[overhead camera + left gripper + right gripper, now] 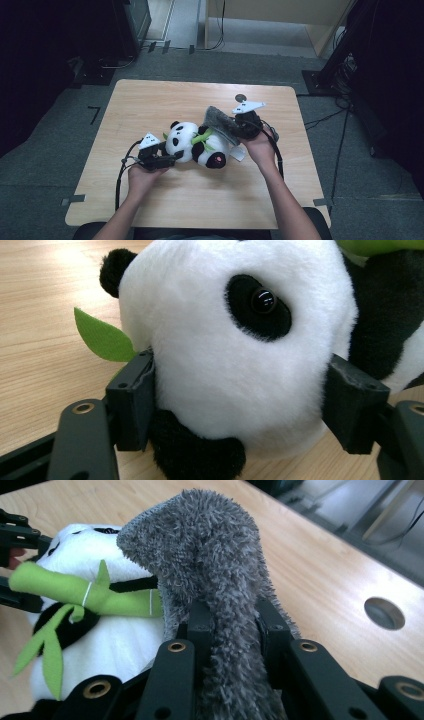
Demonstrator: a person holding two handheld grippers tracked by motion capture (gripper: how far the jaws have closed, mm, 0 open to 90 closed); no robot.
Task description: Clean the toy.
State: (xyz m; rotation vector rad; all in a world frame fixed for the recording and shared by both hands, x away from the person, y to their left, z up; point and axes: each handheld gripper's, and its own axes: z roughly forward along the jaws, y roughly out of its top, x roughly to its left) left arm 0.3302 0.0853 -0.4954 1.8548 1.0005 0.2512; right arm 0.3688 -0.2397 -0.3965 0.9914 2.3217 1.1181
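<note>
1. Grey fuzzy cloth (220,605) is clamped between the nearly closed jaws of the right gripper (232,630); its lower end is cut off.
2. Panda plush (240,355) is pinched at the head by the left gripper (240,405), jaws part open; its body is partly hidden.
3. Table (150,100) is seen bare toward the far edge.

Left tool (170,161) & right tool (235,131): black jaws w/ brass rivets; grey triangular plates; black cables.

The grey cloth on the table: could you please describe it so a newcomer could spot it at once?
On the wooden table, find the plush panda at the middle. The grey cloth lies draped over the panda's body, pinched by the right hand-held gripper. It alone is fuzzy and grey.
</note>
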